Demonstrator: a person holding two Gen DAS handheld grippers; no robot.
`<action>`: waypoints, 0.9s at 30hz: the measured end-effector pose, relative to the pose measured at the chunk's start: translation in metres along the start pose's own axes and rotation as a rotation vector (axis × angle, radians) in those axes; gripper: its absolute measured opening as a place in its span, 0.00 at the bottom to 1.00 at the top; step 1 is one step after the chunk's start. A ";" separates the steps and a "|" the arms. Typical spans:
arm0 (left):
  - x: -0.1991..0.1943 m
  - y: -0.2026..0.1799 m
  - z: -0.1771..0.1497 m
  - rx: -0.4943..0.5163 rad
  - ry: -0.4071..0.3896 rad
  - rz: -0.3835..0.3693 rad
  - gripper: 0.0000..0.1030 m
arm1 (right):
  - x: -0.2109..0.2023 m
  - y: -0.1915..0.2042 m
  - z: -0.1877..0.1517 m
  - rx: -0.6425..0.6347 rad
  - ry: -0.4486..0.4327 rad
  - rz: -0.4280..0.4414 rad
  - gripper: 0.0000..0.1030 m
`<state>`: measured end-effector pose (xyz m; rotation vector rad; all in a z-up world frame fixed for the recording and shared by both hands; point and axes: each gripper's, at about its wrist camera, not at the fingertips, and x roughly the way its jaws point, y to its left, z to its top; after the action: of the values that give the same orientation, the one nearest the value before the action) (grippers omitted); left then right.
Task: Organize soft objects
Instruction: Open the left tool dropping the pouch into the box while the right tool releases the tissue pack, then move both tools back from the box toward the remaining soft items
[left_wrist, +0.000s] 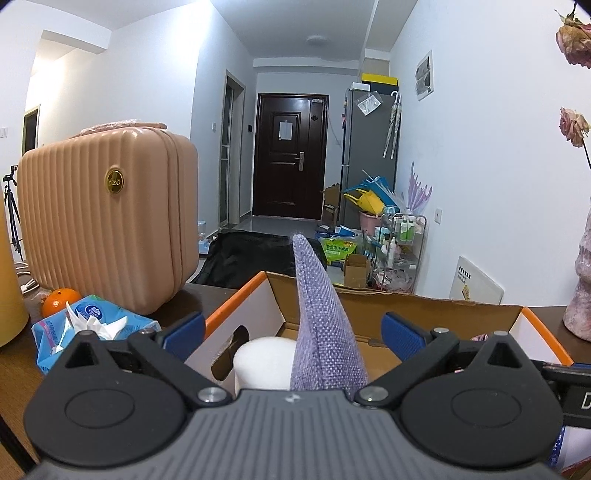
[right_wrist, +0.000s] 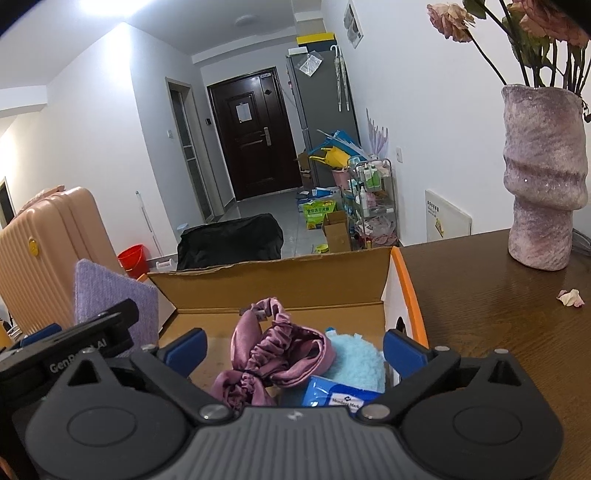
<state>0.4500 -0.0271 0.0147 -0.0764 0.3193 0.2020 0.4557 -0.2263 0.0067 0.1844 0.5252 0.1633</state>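
Observation:
An open cardboard box with orange-edged white walls sits on a dark wooden table. My left gripper is open above it; a purple woven cloth stands on edge between its blue fingertips, touching neither, beside a white roll. My right gripper is open over the same box, above a mauve satin scrunchie band, a fluffy light-blue item and a blue wipes pack. The purple cloth and the left gripper's body show at the left of that view.
A pink ribbed suitcase, an orange and a blue tissue pack sit left of the box. A pink textured vase with dried roses stands on the table to the right, with a fallen petal.

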 end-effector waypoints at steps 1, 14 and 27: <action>0.000 0.000 0.000 -0.001 0.001 0.000 1.00 | 0.000 0.000 0.000 0.001 0.002 0.000 0.99; -0.009 0.007 -0.006 -0.004 -0.009 -0.008 1.00 | -0.008 0.001 -0.007 0.007 0.009 0.025 0.99; -0.030 0.020 -0.017 -0.047 0.010 -0.027 1.00 | -0.030 -0.002 -0.021 0.012 -0.024 0.060 0.99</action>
<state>0.4133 -0.0152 0.0074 -0.1279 0.3230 0.1819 0.4197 -0.2312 0.0032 0.2134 0.4973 0.2163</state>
